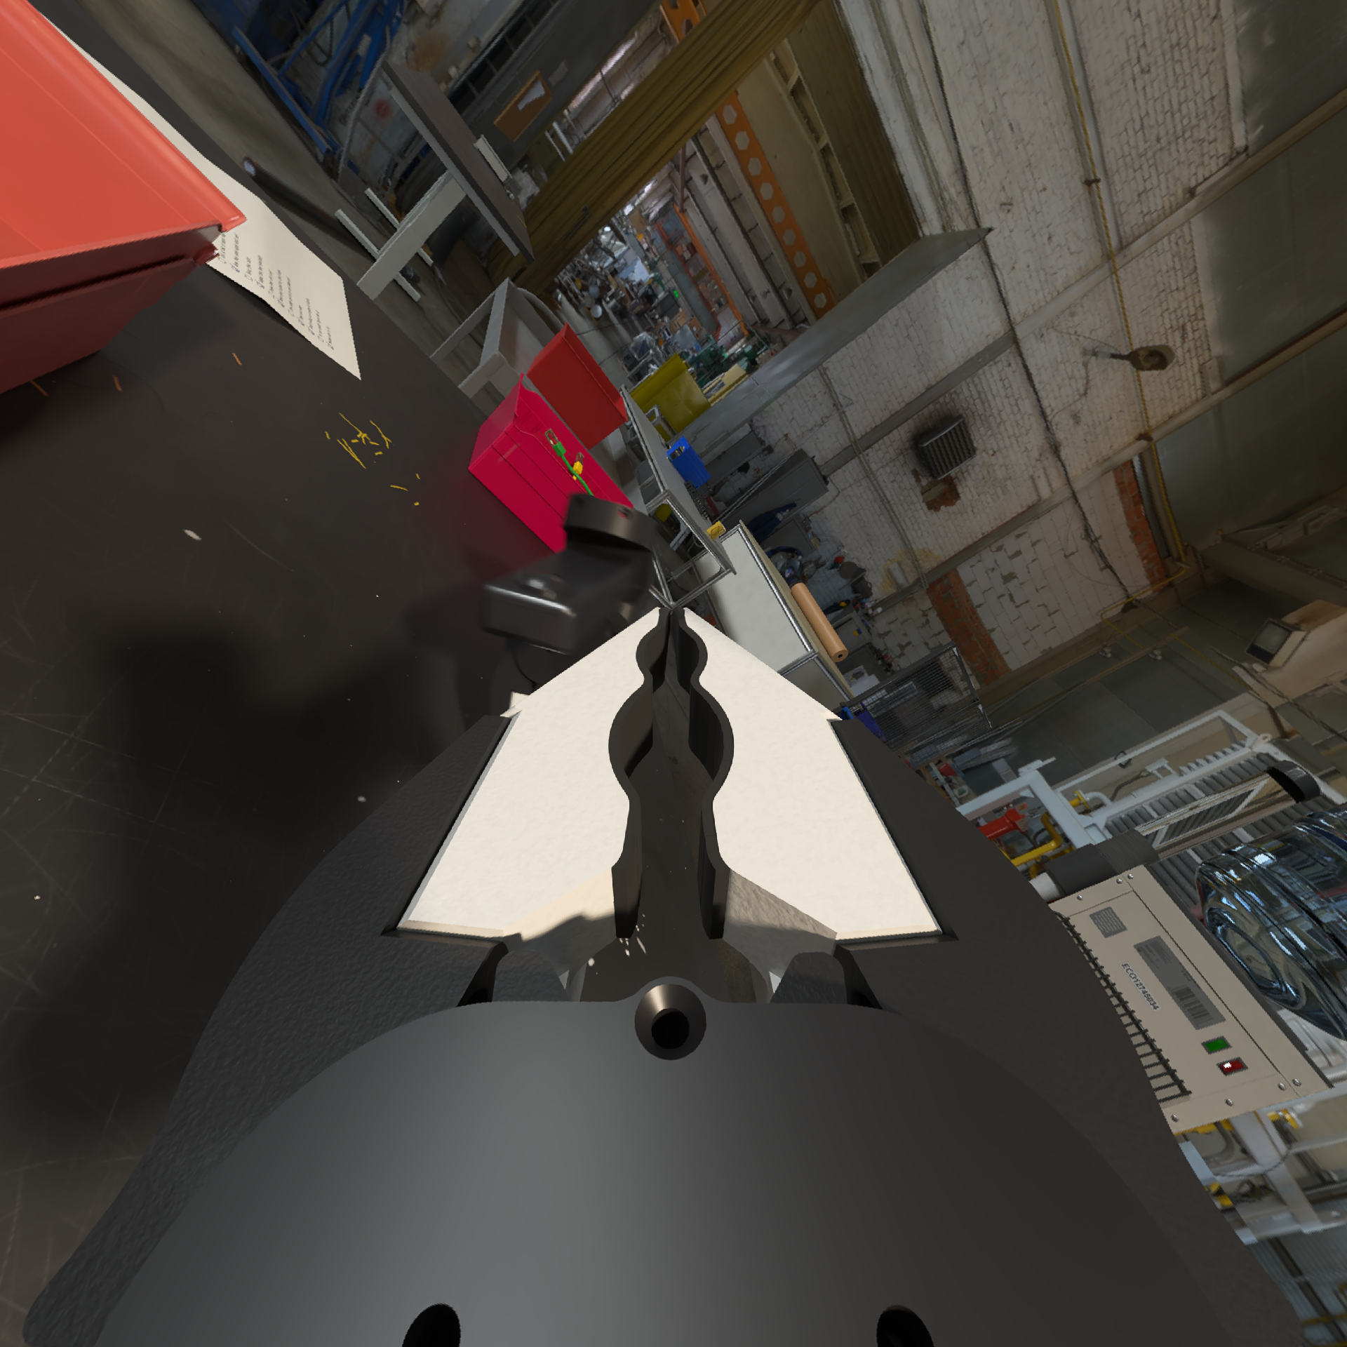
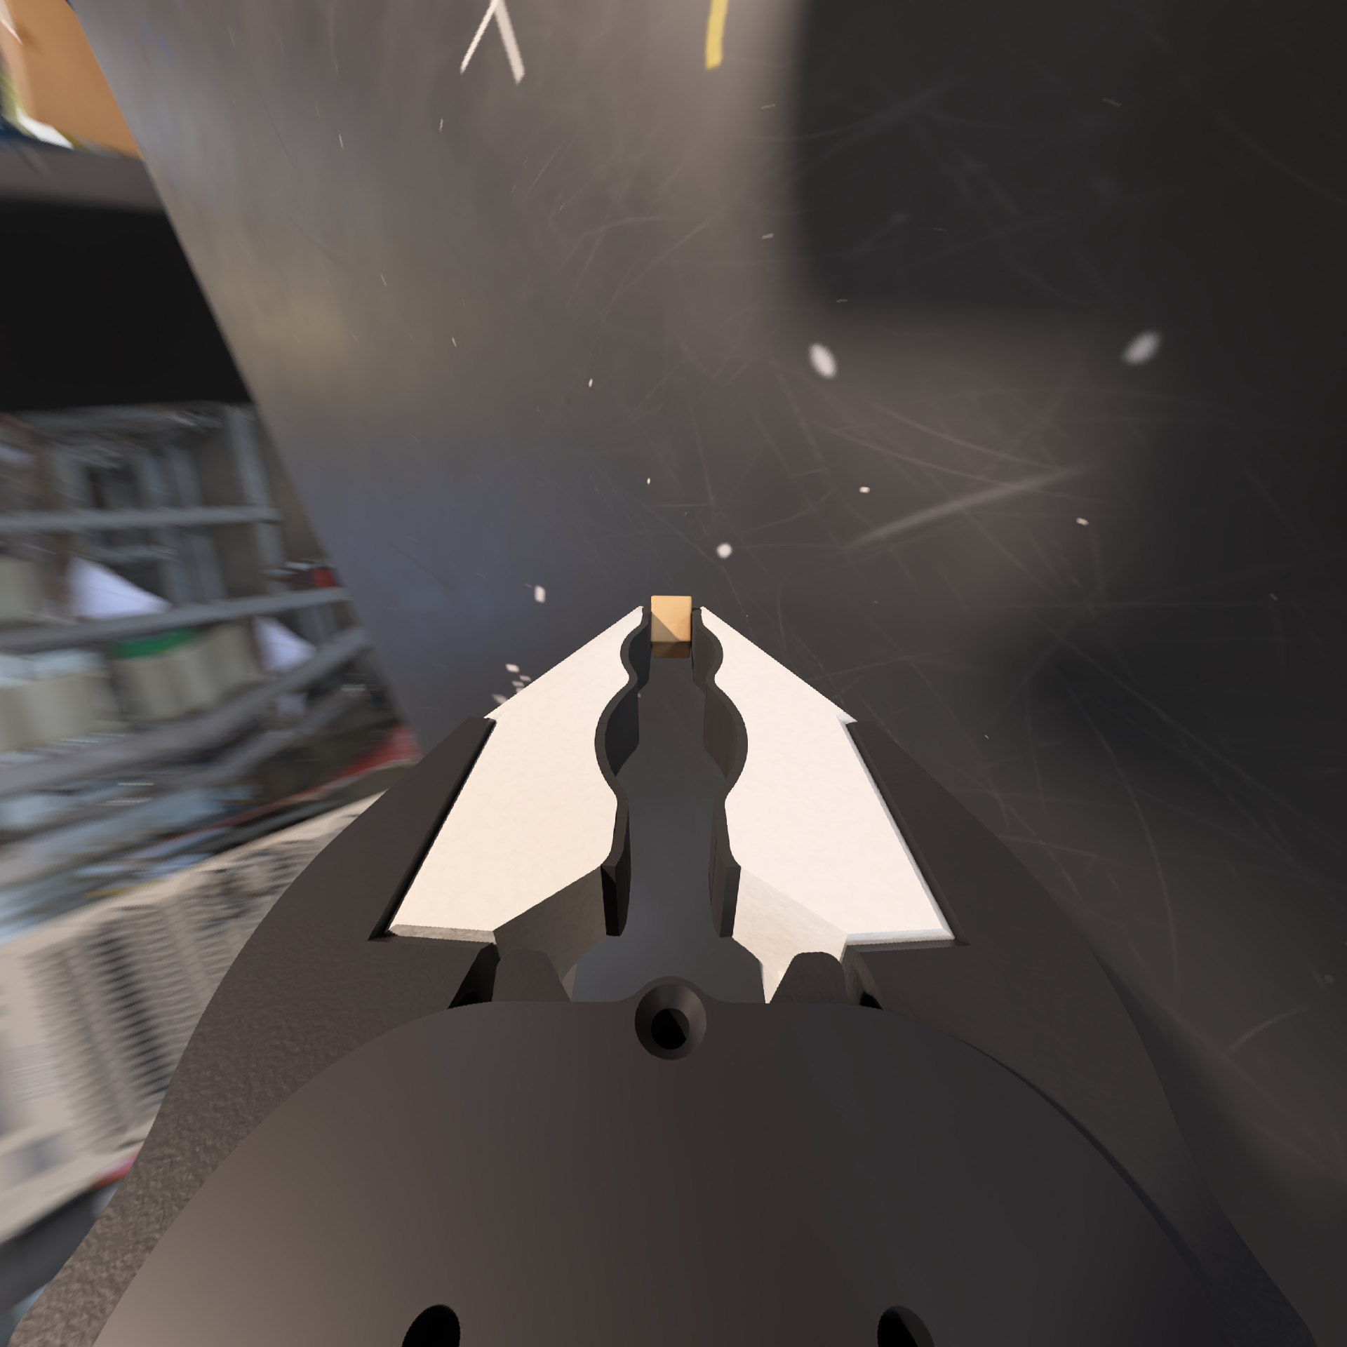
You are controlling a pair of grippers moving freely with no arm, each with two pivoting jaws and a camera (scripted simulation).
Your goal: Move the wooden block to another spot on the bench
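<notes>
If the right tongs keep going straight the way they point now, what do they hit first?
Most likely the dark bench top. The right tongs, shut on the wooden block, point at bare scratched surface; distance is unclear.

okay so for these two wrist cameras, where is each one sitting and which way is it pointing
Left wrist view: sits on the left gripper, looking along its shut fingers across the dark bench toward a red bin, a sheet of paper and the hall beyond.
Right wrist view: sits on the right gripper, looking steeply down at the scratched bench; its fingers clamp the wooden block.
Shared: the bench; the dark body in the left view is probably the right gripper.
</notes>
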